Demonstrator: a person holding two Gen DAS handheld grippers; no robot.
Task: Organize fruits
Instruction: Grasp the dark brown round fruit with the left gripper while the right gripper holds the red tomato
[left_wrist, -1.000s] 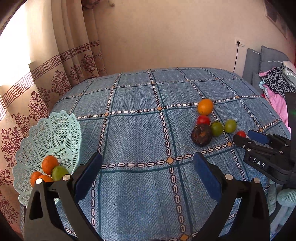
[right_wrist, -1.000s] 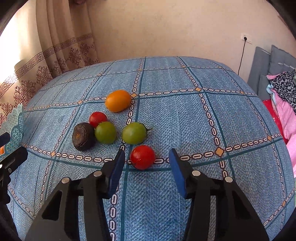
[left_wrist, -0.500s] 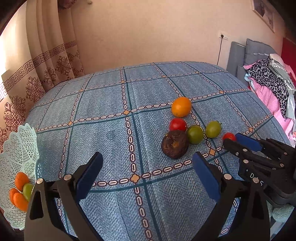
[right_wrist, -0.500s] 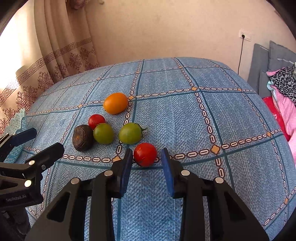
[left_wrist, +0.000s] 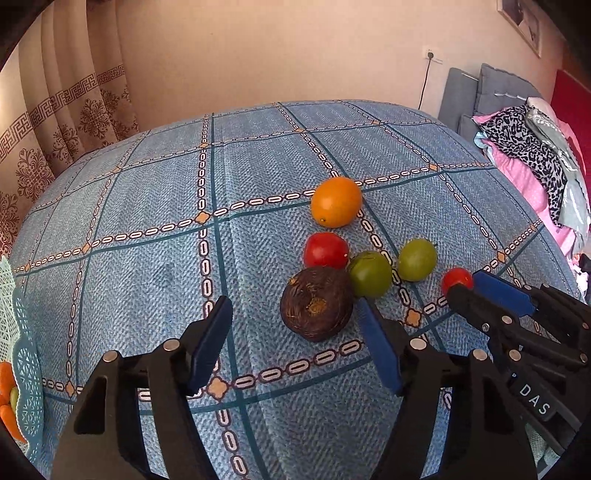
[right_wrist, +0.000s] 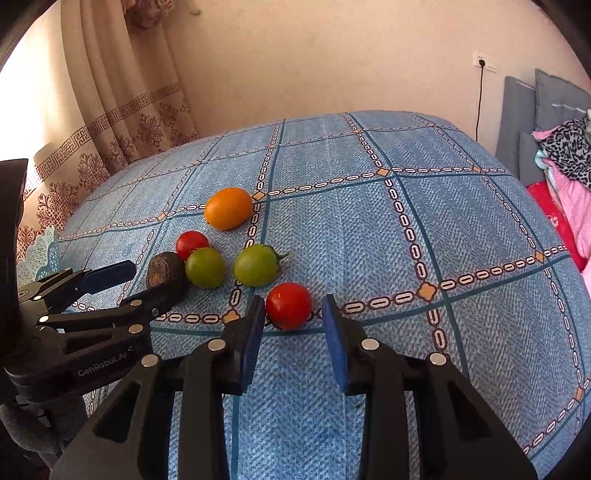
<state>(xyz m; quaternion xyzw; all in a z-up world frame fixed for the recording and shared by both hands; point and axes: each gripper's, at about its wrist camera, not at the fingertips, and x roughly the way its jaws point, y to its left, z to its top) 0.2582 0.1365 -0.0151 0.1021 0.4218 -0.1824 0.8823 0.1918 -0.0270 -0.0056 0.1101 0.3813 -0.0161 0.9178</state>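
On a blue patterned tablecloth (right_wrist: 406, 258), the right gripper (right_wrist: 293, 328) sits partly open, its blue pads flanking a red tomato (right_wrist: 289, 305) without clearly touching. The left gripper (left_wrist: 291, 343) gapes wide, empty, just before a dark brown fruit (left_wrist: 316, 302).

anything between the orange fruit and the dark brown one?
Yes. In the left wrist view a red tomato sits between the orange fruit and the dark brown fruit; it appears to touch the brown one.
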